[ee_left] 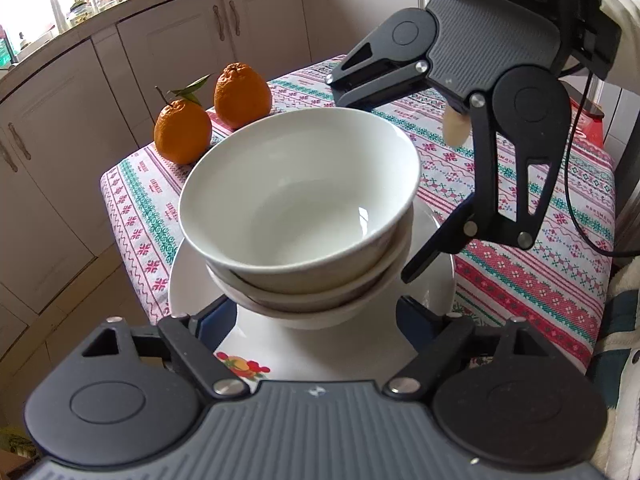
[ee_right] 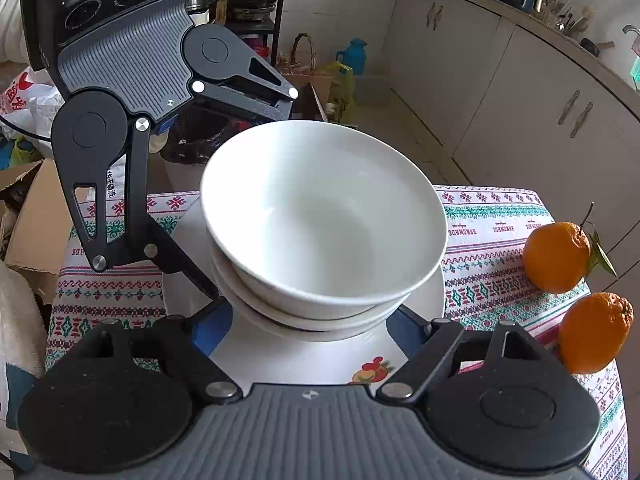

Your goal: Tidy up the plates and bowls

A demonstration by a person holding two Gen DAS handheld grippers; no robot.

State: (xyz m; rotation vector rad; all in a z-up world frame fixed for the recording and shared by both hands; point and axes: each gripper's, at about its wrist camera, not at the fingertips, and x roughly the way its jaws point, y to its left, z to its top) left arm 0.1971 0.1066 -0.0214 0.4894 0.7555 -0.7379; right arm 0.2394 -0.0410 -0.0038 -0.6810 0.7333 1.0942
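Observation:
A stack of white bowls (ee_left: 296,200) (ee_right: 324,216) stands on a white plate (ee_left: 192,280) (ee_right: 320,356) with a fruit print, on a patterned tablecloth. My left gripper (ee_left: 316,312) is open, its fingers on either side of the bottom of the bowl stack, over the plate's near rim. My right gripper (ee_right: 312,320) is open too, with its fingers at either side of the stack from the opposite side. Each gripper shows in the other's view, the right one (ee_left: 460,120) and the left one (ee_right: 132,120). The fingertips are hidden behind the bowls.
Two oranges (ee_left: 212,112) (ee_right: 576,292) sit at the table's corner. The small table (ee_left: 540,264) has edges close on all sides. Kitchen cabinets (ee_left: 168,52) run behind. Cardboard boxes and bags (ee_right: 36,216) lie on the floor beside the table.

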